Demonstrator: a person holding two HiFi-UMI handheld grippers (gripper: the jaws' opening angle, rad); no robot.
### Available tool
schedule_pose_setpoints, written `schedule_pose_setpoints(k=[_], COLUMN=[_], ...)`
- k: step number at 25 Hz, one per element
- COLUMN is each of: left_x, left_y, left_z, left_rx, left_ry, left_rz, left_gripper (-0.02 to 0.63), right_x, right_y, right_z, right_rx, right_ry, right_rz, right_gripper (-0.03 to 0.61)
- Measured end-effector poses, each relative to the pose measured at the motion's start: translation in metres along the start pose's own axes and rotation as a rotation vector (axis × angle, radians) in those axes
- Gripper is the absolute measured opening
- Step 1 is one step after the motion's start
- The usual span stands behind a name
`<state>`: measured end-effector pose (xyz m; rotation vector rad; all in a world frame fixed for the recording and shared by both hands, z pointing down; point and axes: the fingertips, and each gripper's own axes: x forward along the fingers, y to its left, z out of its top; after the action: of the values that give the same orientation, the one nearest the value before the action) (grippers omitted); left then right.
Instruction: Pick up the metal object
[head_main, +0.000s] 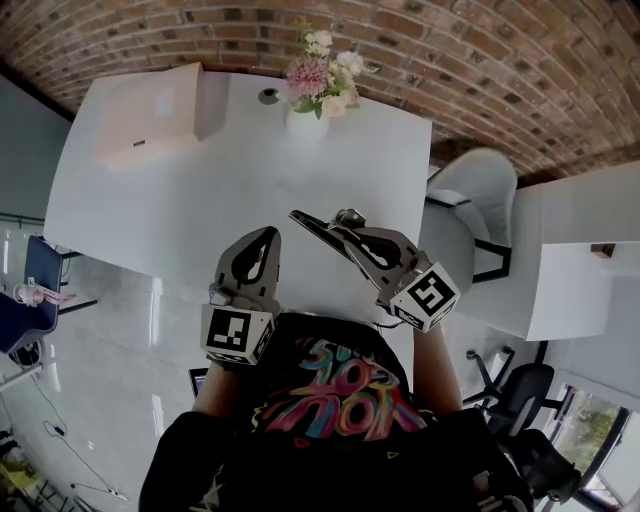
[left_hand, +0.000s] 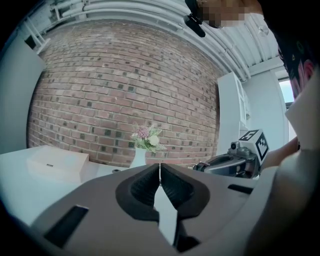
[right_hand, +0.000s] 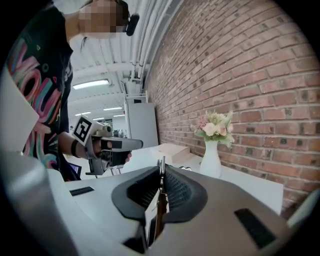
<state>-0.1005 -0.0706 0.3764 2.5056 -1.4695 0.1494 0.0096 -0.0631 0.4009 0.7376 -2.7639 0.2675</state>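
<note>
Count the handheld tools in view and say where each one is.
2. The left tool, shut and empty, is above the white table, near the person's edge. The right tool, just to its right, is shut on a thin metal object. None seems hidden.

Left claw (head_main: 268, 236), centre-left of the frame, is closed and empty. Right claw (head_main: 302, 217), centre-right, is clamped on a thin metal object (right_hand: 160, 166).

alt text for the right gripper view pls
The right gripper is shut on a thin silvery metal object, seen edge-on between its dark ribbed fingers. Beyond stand a white vase of pale flowers on a white table, a red brick wall, and the left gripper.
</note>
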Motion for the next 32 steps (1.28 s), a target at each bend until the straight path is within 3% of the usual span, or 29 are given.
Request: schedule_pose_setpoints(k=[9, 16, 22, 32], left_x=[0.004, 0.008, 0.015, 0.03], left_y=[-0.011, -0.013, -0.012, -0.011], left_z=[0.015, 0.027, 0.034, 0.039], left_rx=[0.02, 0.033, 0.035, 0.044], left_ry=[-0.029, -0.051, -0.065, -0.061], left_rz=[-0.029, -0.022, -0.012, -0.024], left_gripper=[0.031, 0.031, 0.031, 0.031], right_x=[-0.044, -0.073, -0.088, -0.079], right_y=[-0.006, -0.023, -0.032, -0.046], right_z=[0.042, 0.046, 0.049, 0.05], right_rx=[-0.032, 0.009, 0.042, 0.057], right_ry=[-0.145, -0.222, -0.263, -0.257], right_rz=[-0.188, -0.314, -0.351, -0.332], right_gripper=[0.044, 0.044, 0.044, 0.043])
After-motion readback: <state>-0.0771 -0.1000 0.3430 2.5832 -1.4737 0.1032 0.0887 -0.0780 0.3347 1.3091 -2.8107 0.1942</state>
